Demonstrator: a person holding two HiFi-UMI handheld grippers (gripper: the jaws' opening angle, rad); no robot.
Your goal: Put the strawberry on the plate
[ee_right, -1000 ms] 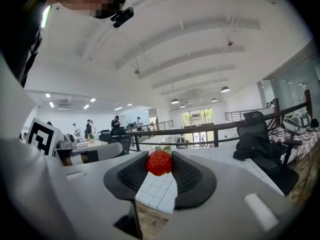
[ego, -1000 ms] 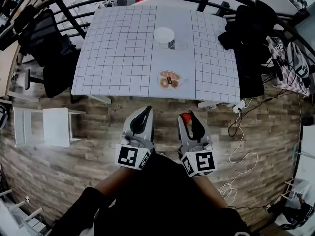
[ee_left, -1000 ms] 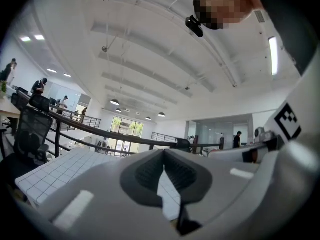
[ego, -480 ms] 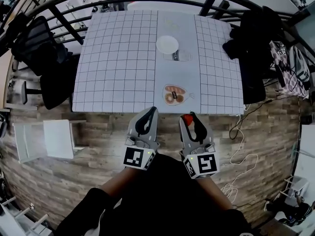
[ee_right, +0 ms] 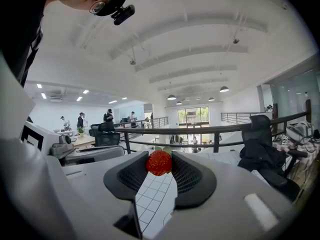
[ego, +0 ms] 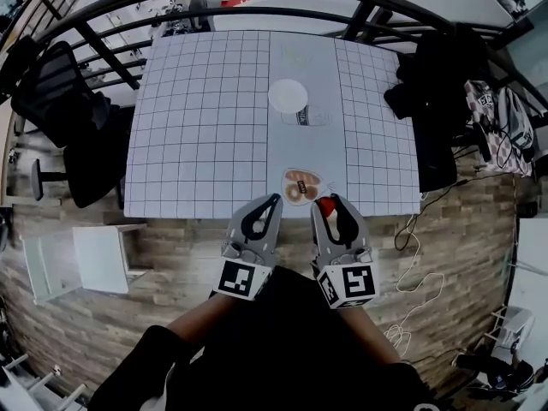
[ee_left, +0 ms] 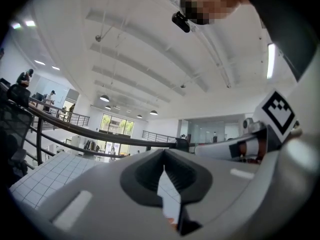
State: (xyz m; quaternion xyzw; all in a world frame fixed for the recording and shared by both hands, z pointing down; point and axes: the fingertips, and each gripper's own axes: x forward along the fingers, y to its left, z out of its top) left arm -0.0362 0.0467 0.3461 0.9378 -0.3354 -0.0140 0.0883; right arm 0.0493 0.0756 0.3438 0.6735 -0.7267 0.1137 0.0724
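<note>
While parked over the near edge of the table [ego: 197, 144], had the strawberry [ego: 325, 205] pinched right at the tips of the right hand-held gripper [ego: 330, 201] - jaws partway closed, pads pressed on both sides of the berry. Showed plainly in the right gripper view too. Leafy end forward and up, by the look of it, red body back toward the camera. So long axis roughly in line with the jaws, though hard to call on something that round. Left hand-held gripper [ego: 273, 199] alongside, tips together, nothing between them, just a sliver of table through the gap lower down.

Key bit for the coming move: white round plate [ego: 288, 95] sat straight ahead up the plain middle strip of the table, a touch left of the carrying gripper and well apart from it. In between, just beyond the tips, a small dish [ego: 300, 186] with brownish round bits - could be taken for the target, couldn't rule that out, but reckoned the white one.

Both grippers about equally near, only the right one loaded, so the right's job. Probably called for a forward reach over that small dish, then a low release.
</note>
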